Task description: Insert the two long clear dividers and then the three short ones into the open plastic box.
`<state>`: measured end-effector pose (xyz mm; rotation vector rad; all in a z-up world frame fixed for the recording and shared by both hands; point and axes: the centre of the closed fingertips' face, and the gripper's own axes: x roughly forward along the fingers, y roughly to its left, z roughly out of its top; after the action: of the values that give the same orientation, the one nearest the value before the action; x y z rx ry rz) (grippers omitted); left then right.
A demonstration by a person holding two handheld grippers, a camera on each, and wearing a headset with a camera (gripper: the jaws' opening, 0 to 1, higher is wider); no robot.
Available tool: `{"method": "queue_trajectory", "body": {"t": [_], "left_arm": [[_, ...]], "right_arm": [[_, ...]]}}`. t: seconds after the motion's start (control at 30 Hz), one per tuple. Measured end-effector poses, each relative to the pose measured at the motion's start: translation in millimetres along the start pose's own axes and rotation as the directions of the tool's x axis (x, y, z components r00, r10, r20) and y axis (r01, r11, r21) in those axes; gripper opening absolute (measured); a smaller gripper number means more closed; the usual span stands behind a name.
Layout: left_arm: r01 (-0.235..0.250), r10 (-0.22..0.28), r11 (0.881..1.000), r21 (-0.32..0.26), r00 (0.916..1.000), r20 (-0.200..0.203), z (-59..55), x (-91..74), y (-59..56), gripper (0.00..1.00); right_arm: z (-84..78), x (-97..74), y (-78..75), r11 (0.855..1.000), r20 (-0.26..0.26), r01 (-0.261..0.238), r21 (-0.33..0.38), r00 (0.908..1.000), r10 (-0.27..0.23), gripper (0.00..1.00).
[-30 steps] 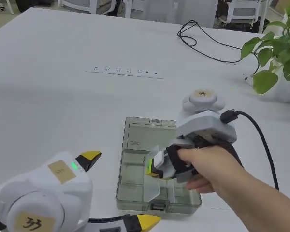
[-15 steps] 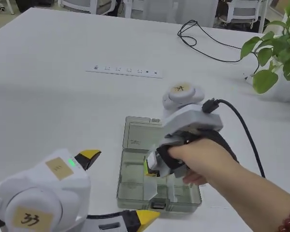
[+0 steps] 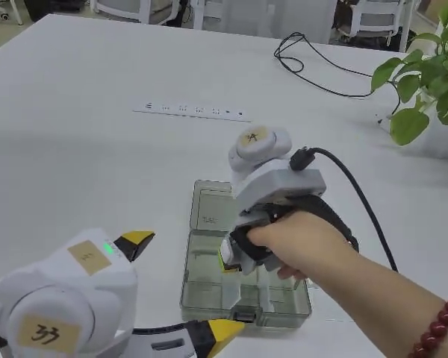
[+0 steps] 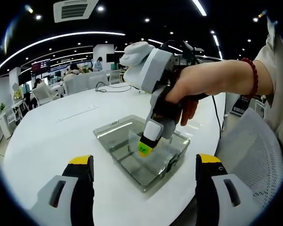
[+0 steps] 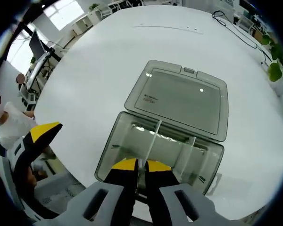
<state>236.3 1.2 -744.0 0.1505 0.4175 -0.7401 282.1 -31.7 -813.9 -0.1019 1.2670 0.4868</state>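
Observation:
The clear plastic box (image 3: pixel 198 302) lies open on the white table, its lid (image 3: pixel 209 209) folded back flat. My right gripper (image 3: pixel 228 261) reaches down into the box from the right. In the right gripper view, the right gripper (image 5: pixel 140 165) is shut on a long clear divider (image 5: pixel 151 139) that stands on edge and runs toward the hinge side of the box (image 5: pixel 111 150). My left gripper (image 3: pixel 181 285) stays open at the near left, just off the box's front corner. The left gripper view shows the left gripper (image 4: pixel 144 160) open, facing the box (image 4: pixel 108 136) and the right gripper (image 4: pixel 146 148).
A white power strip (image 3: pixel 194 110) lies farther back on the table. A black cable (image 3: pixel 313 60) coils at the far right beside a green plant (image 3: pixel 425 74). The right gripper's own cord (image 3: pixel 358 198) trails to the right. Office chairs stand beyond the table.
The right gripper and hand have shifted left over the box, carrying the divider along. The left gripper has hardly moved.

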Motion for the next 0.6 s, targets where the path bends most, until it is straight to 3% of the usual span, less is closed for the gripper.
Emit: {"method": "queue_trajectory", "body": {"t": [0.6], "left_arm": [[-0.015,0.015,1.0,0.002,0.9999,-0.002,-0.2,-0.8,3.2,0.9]], "right_arm": [[-0.4,12.6,1.5,0.993,0.03,0.088,-0.082,0.9959,-0.086,0.08]]}}
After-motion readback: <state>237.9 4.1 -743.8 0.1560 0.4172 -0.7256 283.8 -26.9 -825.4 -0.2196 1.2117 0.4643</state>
